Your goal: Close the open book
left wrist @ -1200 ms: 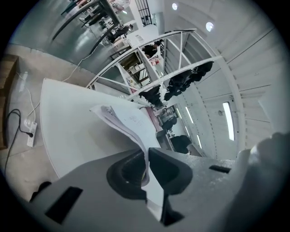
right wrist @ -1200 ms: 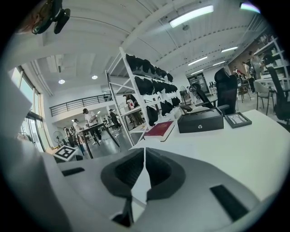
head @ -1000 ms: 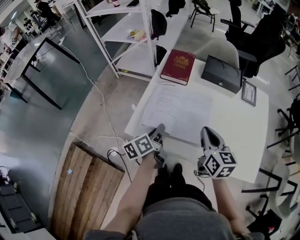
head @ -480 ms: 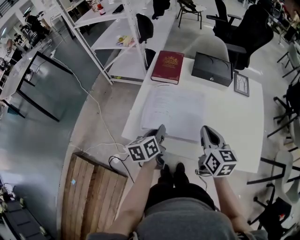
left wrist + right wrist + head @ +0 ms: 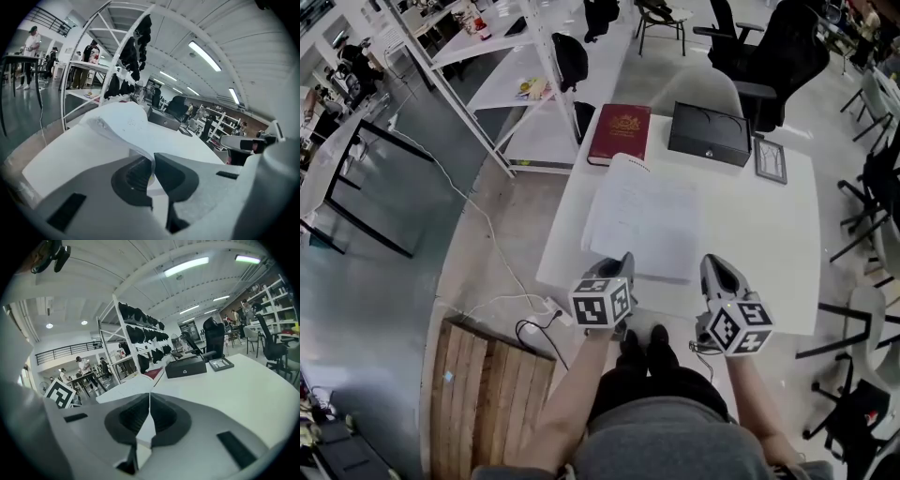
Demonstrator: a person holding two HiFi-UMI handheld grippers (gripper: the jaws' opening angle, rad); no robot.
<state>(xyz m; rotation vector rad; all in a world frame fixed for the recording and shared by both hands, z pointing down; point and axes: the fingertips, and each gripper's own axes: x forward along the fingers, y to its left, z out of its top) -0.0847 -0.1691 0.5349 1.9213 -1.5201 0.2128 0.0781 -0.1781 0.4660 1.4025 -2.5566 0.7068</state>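
White page (image 5: 123, 123) of book (image 5: 649, 217) pinched in left claw (image 5: 623, 264); right claw (image 5: 718, 266) closed, empty

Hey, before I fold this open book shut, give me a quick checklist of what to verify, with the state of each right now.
1. Left gripper grip: ok, jaws shut on the left page edge.
2. Page off the table: ok, it curls upward.
3. One sheet or the whole half held: cannot tell.
4. Right gripper out of the way: ok, shut, empty, beside the open book.
5. Right-hand page free of clutter: ok, nothing lies on it.
6. Black box clear of the swing: ok, it stands beyond the book.
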